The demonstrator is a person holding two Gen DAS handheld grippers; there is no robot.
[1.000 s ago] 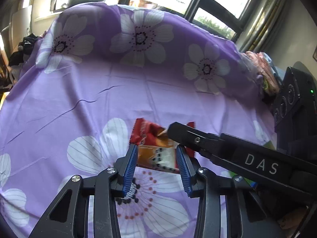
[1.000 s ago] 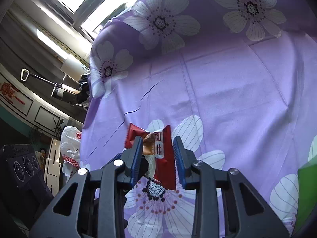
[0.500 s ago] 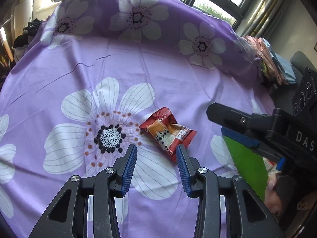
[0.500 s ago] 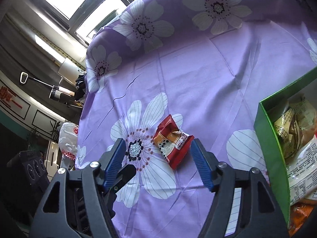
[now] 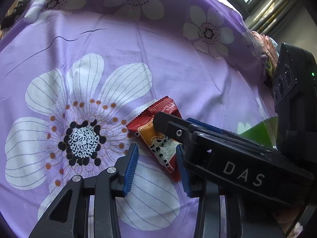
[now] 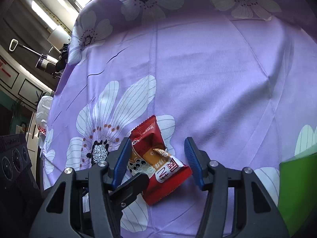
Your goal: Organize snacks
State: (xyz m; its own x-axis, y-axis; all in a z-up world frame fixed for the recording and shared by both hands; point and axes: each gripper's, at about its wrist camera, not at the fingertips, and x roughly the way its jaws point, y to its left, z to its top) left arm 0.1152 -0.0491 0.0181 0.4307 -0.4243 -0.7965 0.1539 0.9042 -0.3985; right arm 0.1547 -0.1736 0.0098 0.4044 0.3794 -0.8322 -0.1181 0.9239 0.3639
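Left wrist view: the left claw (image 5: 156,166) stands apart around the near end of a red snack packet (image 5: 158,138) lying on the purple flowered cloth (image 5: 178,63) of the tabletop. The right claw (image 5: 170,125) reaches in from the right, one finger over the packet.

Right wrist view: the right claw (image 6: 158,160) is spread wide on either side of the packet (image 6: 158,158), clamping nothing. A green box (image 6: 297,188) sits at the near right.

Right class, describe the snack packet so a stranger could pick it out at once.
Find the purple floral cloth, then its large white flower. The snack packet lies at that flower's petals, between two open grippers; it is red with an orange panel and black dots, the only wrapper lying on the cloth.
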